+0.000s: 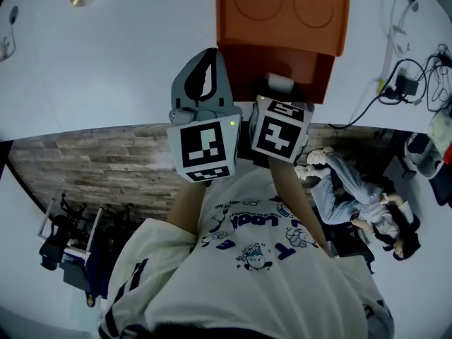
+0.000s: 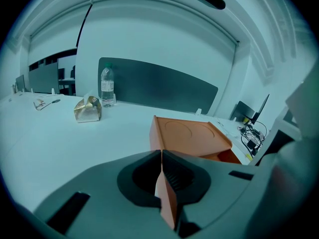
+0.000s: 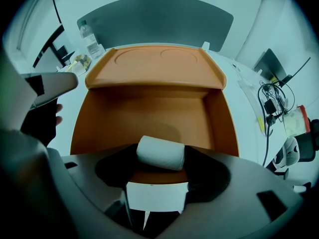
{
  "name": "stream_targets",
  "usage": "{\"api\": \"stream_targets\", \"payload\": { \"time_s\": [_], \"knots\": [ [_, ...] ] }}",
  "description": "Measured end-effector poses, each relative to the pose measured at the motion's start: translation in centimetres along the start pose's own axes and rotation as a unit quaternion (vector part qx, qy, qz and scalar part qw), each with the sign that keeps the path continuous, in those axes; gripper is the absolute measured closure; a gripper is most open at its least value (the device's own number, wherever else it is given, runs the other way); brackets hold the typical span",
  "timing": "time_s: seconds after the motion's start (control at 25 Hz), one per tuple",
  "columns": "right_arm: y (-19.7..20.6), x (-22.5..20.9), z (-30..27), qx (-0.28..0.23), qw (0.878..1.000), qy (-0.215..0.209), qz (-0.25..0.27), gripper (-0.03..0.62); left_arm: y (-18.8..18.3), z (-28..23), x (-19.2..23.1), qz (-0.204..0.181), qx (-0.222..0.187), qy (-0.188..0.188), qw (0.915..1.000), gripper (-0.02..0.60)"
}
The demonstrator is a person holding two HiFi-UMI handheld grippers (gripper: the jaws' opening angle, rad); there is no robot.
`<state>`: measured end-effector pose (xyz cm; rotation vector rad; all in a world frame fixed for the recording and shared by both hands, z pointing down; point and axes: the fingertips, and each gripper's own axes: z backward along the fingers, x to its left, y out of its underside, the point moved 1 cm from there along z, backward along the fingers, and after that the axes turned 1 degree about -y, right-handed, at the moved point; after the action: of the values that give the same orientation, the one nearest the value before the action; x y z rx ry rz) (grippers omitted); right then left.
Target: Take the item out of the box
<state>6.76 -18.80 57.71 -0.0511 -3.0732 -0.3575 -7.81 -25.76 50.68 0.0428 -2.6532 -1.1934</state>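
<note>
White roll [image 3: 160, 152] is held across its ends between the jaws of the right tool [image 3: 159, 157], raised just above the front wall of the orange box [image 3: 149, 108], with the box interior seen behind it. The box is set on the white surface [image 2: 75, 143] close to its near edge, and its lid [image 3: 154, 66] is folded back toward the far side. The left tool [image 2: 160, 169] is clamped on a thin orange wall of the box at its left side, jaws together on the panel. A water bottle [image 2: 107, 86] and a crumpled gold wrapper [image 2: 88, 109] are seen toward the far left of the surface, well apart from the box. Cables [image 3: 271, 103] are seen along the right edge.
</note>
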Motion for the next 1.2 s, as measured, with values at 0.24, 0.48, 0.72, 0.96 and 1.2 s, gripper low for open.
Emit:
{"api": "stream_targets", "payload": {
  "time_s": [0.24,0.48,0.72,0.96,1.2],
  "knots": [
    [0.0,-0.1,0.0,-0.003,1.000,0.001,0.003,0.307,-0.1,0.0,-0.2,-0.001,-0.001,0.002,1.0000,0.560],
    [0.1,-0.2,0.0,-0.003,1.000,0.000,0.007,0.307,-0.1,0.0,-0.4,-0.004,-0.002,0.005,1.0000,0.560],
    [0.1,-0.3,0.1,-0.008,1.000,-0.010,0.006,0.307,-0.3,0.2,-0.9,-0.008,-0.005,0.009,0.9999,0.560],
    [0.1,-0.2,0.4,-0.016,1.000,-0.025,0.010,0.307,-0.6,0.9,-1.1,-0.012,-0.013,0.006,0.9998,0.560],
    [0.2,0.0,0.6,-0.020,0.999,-0.045,0.012,0.307,-0.9,1.7,-1.1,-0.014,-0.021,0.000,0.9997,0.560]
  ]
}}
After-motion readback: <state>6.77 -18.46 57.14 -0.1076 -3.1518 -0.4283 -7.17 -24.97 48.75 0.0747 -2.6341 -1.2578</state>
